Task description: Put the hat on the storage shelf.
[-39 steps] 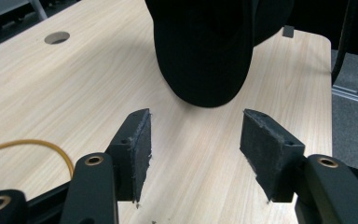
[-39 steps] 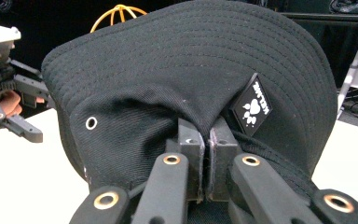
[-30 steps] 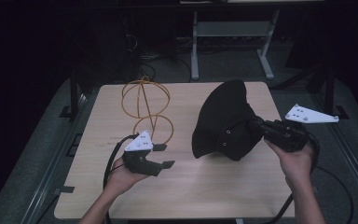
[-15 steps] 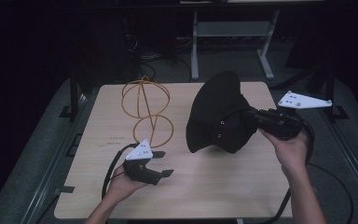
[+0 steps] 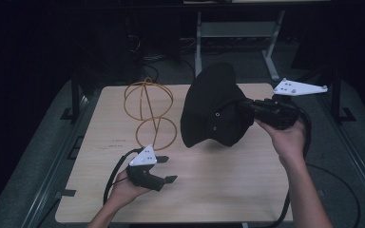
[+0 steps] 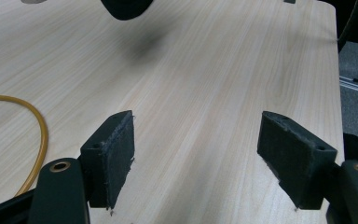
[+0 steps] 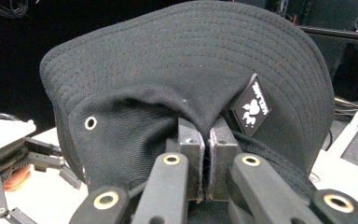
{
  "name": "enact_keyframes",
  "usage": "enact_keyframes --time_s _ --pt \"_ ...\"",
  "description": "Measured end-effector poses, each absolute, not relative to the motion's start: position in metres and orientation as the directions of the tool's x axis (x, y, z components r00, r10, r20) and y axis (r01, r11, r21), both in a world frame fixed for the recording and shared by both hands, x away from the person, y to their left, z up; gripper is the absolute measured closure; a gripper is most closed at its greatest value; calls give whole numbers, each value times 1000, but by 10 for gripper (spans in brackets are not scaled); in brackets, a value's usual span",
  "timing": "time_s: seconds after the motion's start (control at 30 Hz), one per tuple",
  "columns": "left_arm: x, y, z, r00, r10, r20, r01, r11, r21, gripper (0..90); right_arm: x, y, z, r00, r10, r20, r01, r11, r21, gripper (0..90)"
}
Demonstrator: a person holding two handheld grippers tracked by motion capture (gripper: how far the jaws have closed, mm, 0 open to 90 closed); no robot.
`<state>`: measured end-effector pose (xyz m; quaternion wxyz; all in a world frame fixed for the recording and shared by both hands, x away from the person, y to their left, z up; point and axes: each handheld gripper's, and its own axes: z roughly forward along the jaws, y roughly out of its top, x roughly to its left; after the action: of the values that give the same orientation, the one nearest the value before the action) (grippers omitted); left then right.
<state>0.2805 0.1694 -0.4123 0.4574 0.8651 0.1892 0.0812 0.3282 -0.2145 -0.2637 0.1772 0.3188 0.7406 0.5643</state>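
Right gripper [image 7: 209,154]: clenched on a thin fold of the black cotton bucket hat [image 5: 214,107], jaws pressed together with cloth pinched between them, at the right of the scene.
Black bucket hat: hangs off the light wooden worktop [image 5: 218,185], right of centre, brim upward and crown sagging down; a small diamond-shaped black label [image 7: 251,105] sits just beside the pinch.
Grip risk: the hold takes only a narrow fold near the brim seam, so the cloth could creep out of the pads if the hand swings or tilts quickly, and the hat would drop onto the worktop.
Left gripper [image 5: 164,168]: released, jaws having just been opening, nothing between them, held low over the near left of the worktop.
Left gripper risk: its spread jaws point toward the hat's path; a careless sweep could knock the stand.
Yellow wire hat stand [image 5: 148,111]: two looped rings, upright at the far left, apart from the hat.
Stand risk: light and springy, so I judge it may tip or slide if the limp hat drags across it or lands off-centre.
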Motion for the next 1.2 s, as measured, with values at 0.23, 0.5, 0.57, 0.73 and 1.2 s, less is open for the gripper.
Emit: enact_keyframes --time_s 0.23,0.5,0.57,0.73,1.2 --pt "280 170 -413 915 403 -30 251 -508 824 263 335 -210 -259 -741 663 107 272 151 950 867" --pt "281 170 -413 915 403 -31 252 -509 823 262 341 -202 -252 -751 651 111 267 145 953 867" --pt "281 170 -414 916 399 -26 247 -511 823 262 343 -198 -249 -754 647 112 266 145 953 867" --pt "281 170 -414 917 398 -26 245 -511 824 262 349 -187 -243 -764 635 112 263 149 953 867" --pt "284 172 -414 916 401 -25 248 -515 820 259 367 -158 -225 -793 600 108 254 165 953 866"
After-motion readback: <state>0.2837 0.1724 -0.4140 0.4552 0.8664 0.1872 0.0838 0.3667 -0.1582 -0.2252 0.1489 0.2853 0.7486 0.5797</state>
